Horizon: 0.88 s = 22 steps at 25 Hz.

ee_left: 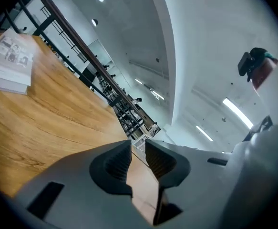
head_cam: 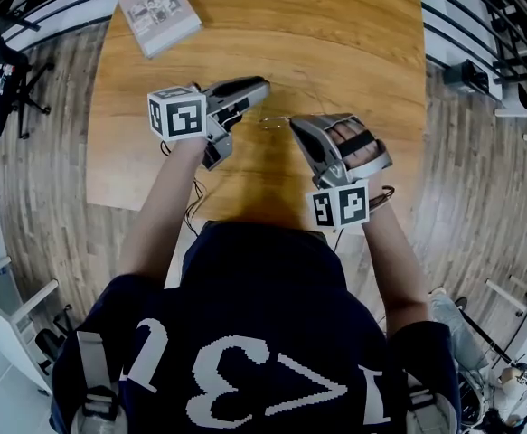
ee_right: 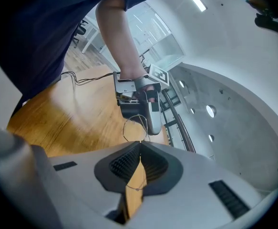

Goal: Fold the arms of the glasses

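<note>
Wire too thin to read whole, but apparently the glasses [ee_right: 131,125], pinched in the right gripper [ee_right: 139,147]: jaws pressed together on the frame, one loop poking out just ahead of the tips, a strand trailing back behind the pads. Held up off the wooden table [head_cam: 335,25]. Facing those tips from close by, the left gripper [ee_left: 138,149], jaws parted, nothing between them. Plenty to go wrong from here. Closing the left jaws beside an arm instead of on it, for want of a clear target. Pushing an arm across its hinge and bending the wire. Twisting the frame in the right pads and losing it to the table below.
</note>
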Motion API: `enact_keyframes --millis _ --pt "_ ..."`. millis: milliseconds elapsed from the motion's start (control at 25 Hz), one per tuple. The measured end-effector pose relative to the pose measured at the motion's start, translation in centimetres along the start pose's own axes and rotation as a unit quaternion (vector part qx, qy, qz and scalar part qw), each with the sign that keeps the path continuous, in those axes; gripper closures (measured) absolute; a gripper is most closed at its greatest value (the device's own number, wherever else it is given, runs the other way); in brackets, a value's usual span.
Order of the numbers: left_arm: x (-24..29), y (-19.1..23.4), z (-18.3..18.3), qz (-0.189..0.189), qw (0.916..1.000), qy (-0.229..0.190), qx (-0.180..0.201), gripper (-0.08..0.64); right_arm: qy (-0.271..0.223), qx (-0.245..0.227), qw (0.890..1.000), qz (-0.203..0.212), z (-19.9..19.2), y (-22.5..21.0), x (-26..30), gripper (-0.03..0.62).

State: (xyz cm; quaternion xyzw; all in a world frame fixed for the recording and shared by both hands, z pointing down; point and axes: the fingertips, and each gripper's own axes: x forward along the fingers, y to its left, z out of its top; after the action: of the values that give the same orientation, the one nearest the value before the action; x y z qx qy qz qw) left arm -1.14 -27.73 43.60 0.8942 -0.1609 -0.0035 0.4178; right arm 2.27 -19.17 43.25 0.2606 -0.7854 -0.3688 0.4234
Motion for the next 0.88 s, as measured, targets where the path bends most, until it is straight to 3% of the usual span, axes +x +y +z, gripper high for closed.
enact_keyframes --millis 160,240,440,640,760,880 --pt "-0.6 0.7 -0.1 0.033 0.9994 0.003 0.014 0.463 0.002 -0.002 1.0 -0.003 -0.3 0.1 -0.6 0.565" --pt "-0.4 0.7 -0.7 0.026 0.9995 0.019 0.002 0.463 0.002 -0.007 1.0 -0.004 -0.4 0.3 -0.8 0.565" --pt "1.5 -1.9 -2.6 -0.039 0.9964 0.073 -0.017 0.477 -0.01 -0.026 1.0 -0.008 0.5 0.3 -1.3 0.565" --pt "2.4 -3.9 -3.5 -0.102 0.9889 0.094 -0.052 0.495 -0.017 -0.038 0.999 -0.01 1.2 0.3 -1.4 0.565" --pt "2.5 -5.0 -3.9 -0.151 0.9797 0.106 -0.079 0.495 -0.021 -0.042 0.999 -0.014 1.5 0.1 -1.5 0.565" --pt "2.6 -6.2 -4.6 -0.193 0.9652 0.125 -0.126 0.495 -0.023 -0.047 0.999 -0.017 1.6 0.1 -1.7 0.565"
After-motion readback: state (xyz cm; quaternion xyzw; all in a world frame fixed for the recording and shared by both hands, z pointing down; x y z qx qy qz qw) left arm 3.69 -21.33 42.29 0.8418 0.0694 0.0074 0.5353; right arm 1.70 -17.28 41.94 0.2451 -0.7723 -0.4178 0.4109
